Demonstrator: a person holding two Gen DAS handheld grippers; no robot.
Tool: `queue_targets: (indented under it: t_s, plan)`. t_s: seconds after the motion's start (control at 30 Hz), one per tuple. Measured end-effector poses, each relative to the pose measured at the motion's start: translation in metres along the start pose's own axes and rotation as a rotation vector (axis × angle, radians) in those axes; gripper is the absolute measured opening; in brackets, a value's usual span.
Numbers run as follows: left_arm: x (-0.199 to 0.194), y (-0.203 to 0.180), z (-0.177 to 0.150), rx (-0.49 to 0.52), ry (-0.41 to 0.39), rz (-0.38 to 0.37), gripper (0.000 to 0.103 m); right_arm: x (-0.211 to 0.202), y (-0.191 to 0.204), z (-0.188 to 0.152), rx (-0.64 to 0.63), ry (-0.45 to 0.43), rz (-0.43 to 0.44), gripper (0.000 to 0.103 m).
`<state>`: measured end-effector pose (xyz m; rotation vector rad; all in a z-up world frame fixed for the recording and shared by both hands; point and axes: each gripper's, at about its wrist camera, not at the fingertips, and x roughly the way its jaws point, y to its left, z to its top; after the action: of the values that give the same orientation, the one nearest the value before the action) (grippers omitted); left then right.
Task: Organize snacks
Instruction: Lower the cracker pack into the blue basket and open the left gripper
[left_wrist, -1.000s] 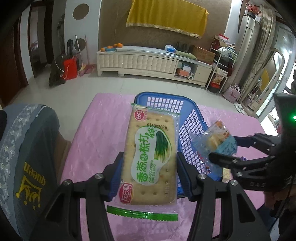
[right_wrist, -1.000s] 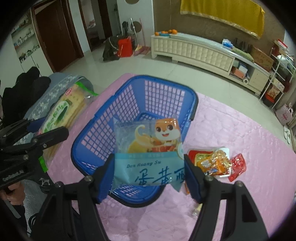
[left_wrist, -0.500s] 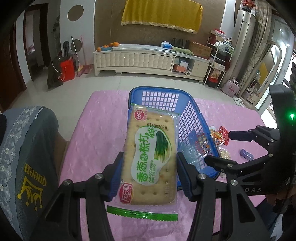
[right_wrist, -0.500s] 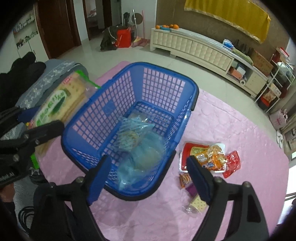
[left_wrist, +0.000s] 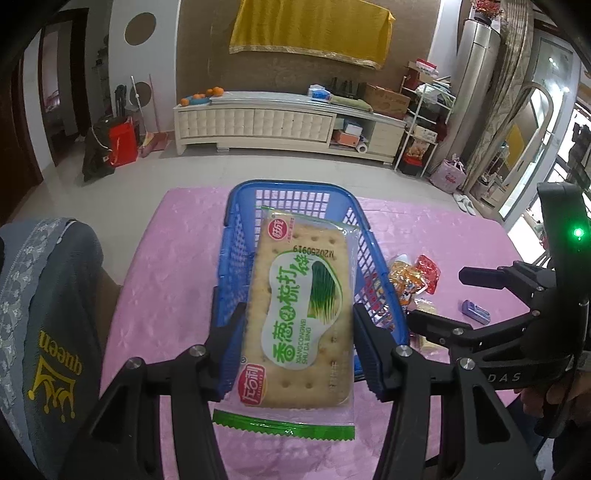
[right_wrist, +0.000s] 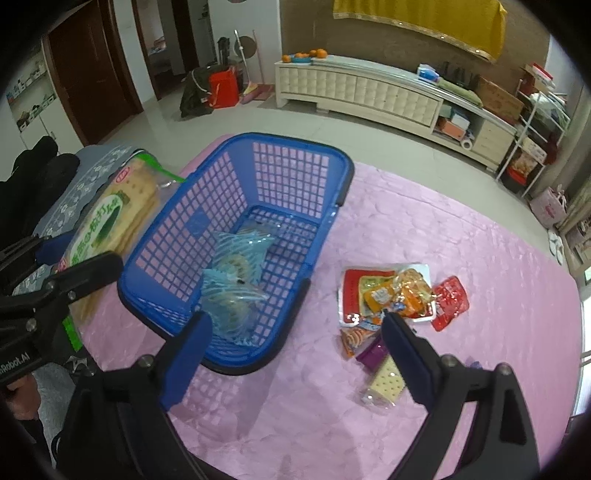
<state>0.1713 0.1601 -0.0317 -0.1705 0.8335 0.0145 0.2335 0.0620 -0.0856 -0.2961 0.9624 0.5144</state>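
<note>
- The left gripper (left_wrist: 299, 343) is clenched on a cracker pack (left_wrist: 301, 314); its blue pads press both long edges of the pack.
- The pack is held flat with its label up, above the near left part of the basket (left_wrist: 236, 236), green sealed end toward the camera.
- In the right wrist view the same pack (right_wrist: 110, 218) sits just outside the basket's left wall, with the left gripper (right_wrist: 74, 266) around it.
- The right gripper (right_wrist: 295, 328) is released, its jaws opening wide, with nothing between the pads.
- It hangs above the near right corner of the basket (right_wrist: 343, 173), 1 finger over the basket, the other over the snack pile.
- 2 blue wrapped snacks (right_wrist: 236, 273) lie on the basket floor, overlapping, toward the near side.
- The basket stands on a pink tablecloth (right_wrist: 424, 229).
- A loose pile of snacks (right_wrist: 395, 291) lies on the cloth right of the basket: a red and white tray with orange packets, and a red sachet (right_wrist: 448, 299) touching its right edge.
- Nearer the camera lie an orange packet, a purple packet (right_wrist: 371, 350) and a small cracker pack (right_wrist: 384, 382), close together.
- A small blue packet (left_wrist: 474, 312) lies alone on the cloth, apart from the pile.
- A grey cloth with yellow "queen" lettering (left_wrist: 48, 332) covers something at the table's left edge.
</note>
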Motion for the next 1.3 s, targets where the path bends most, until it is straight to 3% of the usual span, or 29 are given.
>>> queue_targets:
  t_s: [0.23, 0.87, 1.1, 1.3]
  plan:
    - [0.020, -0.005, 0.005, -0.013, 0.025, -0.019, 0.052, 0.008, -0.015, -0.002, 0.037, 0.004, -0.027, 0.095]
    - [0.077, -0.029, 0.023, 0.026, 0.110, -0.021, 0.052, 0.033, -0.067, 0.004, 0.124, -0.004, 0.011, 0.095]
    - [0.089, -0.032, 0.034, -0.008, 0.115, -0.039, 0.052, 0.037, -0.083, 0.002, 0.153, -0.007, 0.025, 0.095]
    - [0.085, -0.039, 0.028, 0.036, 0.134, -0.021, 0.061, 0.028, -0.093, -0.004, 0.185, -0.006, 0.034, 0.095]
